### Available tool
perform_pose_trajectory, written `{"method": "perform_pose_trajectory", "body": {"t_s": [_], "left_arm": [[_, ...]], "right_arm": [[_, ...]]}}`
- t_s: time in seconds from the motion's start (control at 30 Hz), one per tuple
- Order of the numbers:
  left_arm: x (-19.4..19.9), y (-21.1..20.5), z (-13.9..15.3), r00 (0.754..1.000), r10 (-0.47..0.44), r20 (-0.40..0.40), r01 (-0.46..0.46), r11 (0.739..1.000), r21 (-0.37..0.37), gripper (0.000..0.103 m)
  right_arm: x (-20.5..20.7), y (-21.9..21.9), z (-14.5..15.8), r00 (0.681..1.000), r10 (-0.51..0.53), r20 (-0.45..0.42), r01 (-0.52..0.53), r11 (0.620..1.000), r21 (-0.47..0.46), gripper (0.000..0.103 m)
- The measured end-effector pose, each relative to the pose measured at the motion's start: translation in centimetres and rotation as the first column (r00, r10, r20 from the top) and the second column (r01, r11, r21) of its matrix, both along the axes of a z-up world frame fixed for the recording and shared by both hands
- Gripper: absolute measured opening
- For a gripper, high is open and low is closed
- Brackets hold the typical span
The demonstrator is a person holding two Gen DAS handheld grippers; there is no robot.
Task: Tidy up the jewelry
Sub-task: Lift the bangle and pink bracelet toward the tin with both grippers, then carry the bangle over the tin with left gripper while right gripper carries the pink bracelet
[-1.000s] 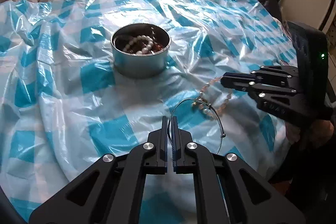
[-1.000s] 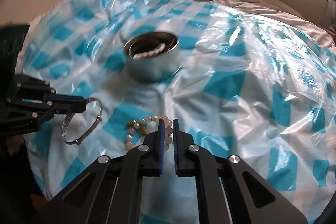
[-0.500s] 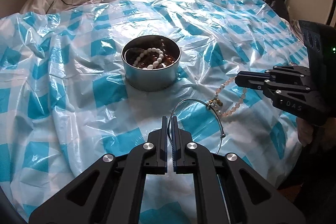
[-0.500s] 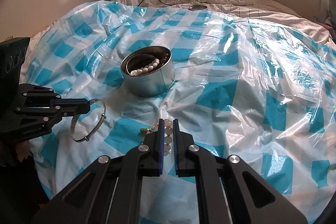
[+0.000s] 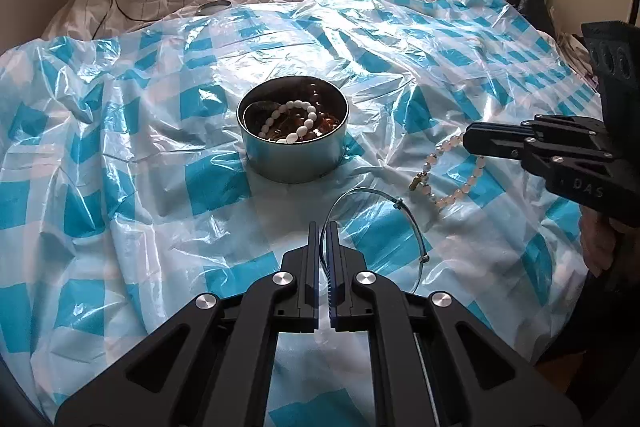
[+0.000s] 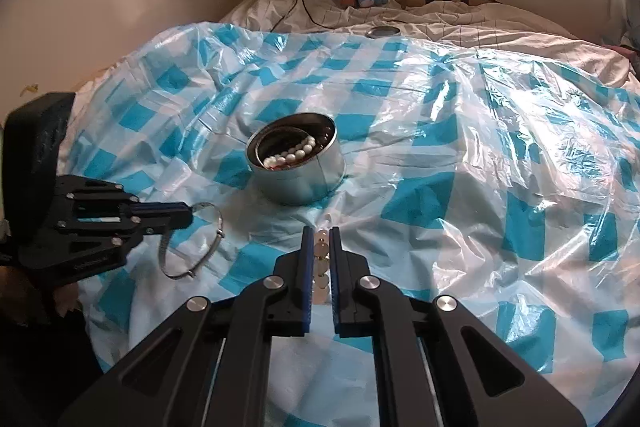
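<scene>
You could not see the bangle's (image 5: 374,223) near arc, which ran behind your left gripper (image 5: 323,227). In the right wrist view the pale bracelet (image 6: 321,269) showed only as a few beads between the pads, its lower loop hidden by the fingers. The tin's (image 5: 294,163) dark contents under the white beads (image 5: 290,121) were too murky to tell. Your hands were mostly cut off by the edges.

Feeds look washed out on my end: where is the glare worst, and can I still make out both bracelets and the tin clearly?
Right wrist view: the window backlights the scene and the plastic sheet glares white on the right; the tin is sharp, and the bead bracelet is mostly hidden between the right hand-held gripper fingers. Left wrist view: milder sheen, and the silver bangle is crisp. Both views: fisheye bending and dark corners.
</scene>
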State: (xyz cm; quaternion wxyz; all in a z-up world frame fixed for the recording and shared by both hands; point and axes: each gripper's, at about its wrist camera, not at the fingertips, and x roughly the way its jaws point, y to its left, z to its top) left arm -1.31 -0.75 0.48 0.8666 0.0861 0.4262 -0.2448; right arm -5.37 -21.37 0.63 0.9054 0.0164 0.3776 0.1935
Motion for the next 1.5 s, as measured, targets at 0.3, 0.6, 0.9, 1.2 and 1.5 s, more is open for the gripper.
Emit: {"method": "perform_pose_trajectory", "body": {"t_s": [0.3, 0.6, 0.9, 1.2, 1.5], "left_arm": [[0.1, -0.2, 0.2, 1.0, 0.002, 0.008, -0.002, 1.0, 0.004, 0.003], [0.5, 0.1, 0.4, 1.0, 0.009, 0.005, -0.009, 1.0, -0.013, 0.003], [1.0, -0.1, 0.3, 1.0, 0.012, 0.005, -0.012, 1.0, -0.021, 0.003], [1.6, -0.5, -0.6, 1.0, 0.014, -0.014, -0.014, 1.0, -0.01, 0.003], [1.9, -0.5, -0.9, 1.0, 0.02, -0.023, -0.02, 1.0, -0.003, 0.003]], "right_arm": [[0.0, -0.2, 0.6, 1.0, 0.011, 0.007, -0.012, 0.999, 0.048, 0.008], [0.2, -1.4, 1.3, 1.0, -0.004, 0.001, 0.004, 0.993, 0.117, 0.008], [0.8, -1.6, 0.6, 0.999, -0.007, -0.047, 0.013, 0.992, 0.123, 0.008], [2.2, -1.6, -2.8, 0.988, -0.074, -0.133, 0.068, 0.996, -0.053, 0.009], [2.8, -1.4, -4.4, 0.98, -0.106, -0.166, 0.085, 0.988, -0.129, 0.043]]}}
